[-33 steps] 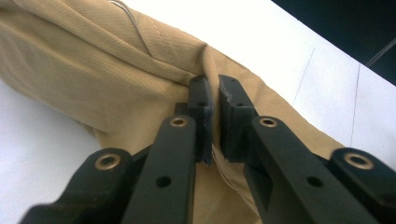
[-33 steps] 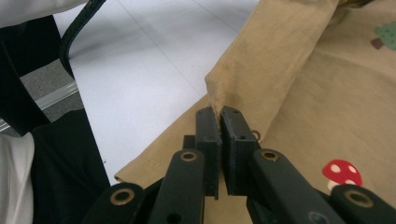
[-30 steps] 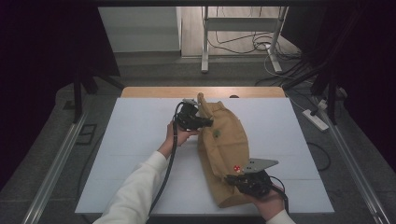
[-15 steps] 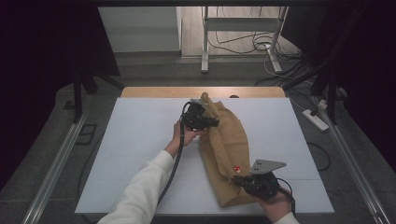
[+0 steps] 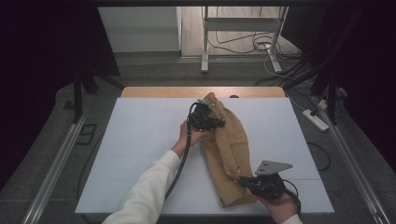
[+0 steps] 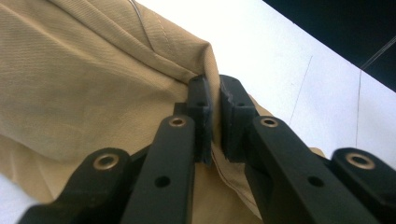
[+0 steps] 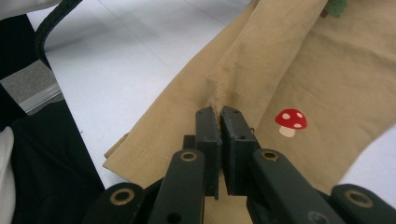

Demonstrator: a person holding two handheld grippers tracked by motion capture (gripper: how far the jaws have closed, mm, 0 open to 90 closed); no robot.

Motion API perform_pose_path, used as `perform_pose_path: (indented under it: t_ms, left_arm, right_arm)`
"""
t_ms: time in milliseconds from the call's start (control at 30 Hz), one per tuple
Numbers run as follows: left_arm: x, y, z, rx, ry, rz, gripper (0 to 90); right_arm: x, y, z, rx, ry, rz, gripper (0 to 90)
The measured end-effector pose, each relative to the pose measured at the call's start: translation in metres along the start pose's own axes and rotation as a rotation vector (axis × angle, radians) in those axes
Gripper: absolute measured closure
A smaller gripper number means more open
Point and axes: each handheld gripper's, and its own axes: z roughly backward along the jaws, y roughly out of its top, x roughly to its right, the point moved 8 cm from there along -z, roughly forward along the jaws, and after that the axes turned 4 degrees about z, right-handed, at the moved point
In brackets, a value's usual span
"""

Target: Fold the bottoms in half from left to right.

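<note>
Two clamped grippers: your left gripper and right gripper each pinched the tan garment lying half-folded on the white table; flattening looked unfinished.

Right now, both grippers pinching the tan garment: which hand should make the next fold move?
Left, likely. The left gripper pinches the tan garment's far end, free to swing over the white table. The right gripper anchors the near end by the edge.
</note>
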Motion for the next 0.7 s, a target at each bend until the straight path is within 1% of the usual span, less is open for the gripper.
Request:
perform_pose_path:
  t_ms: [167,333,700]
  left_arm:
    - [0.003,0.003,-0.004,-0.003,0.0,-0.004,82.9]
    - [0.005,0.004,-0.012,-0.014,0.001,-0.007,82.3]
    - [0.007,0.005,-0.023,-0.026,0.003,-0.007,81.7]
  right_arm:
    - [0.003,-0.002,0.005,0.01,-0.01,-0.009,85.5]
    - [0.004,-0.005,0.007,0.001,-0.015,-0.021,85.4]
    - [0.004,-0.008,0.009,-0.001,-0.011,-0.026,85.4]
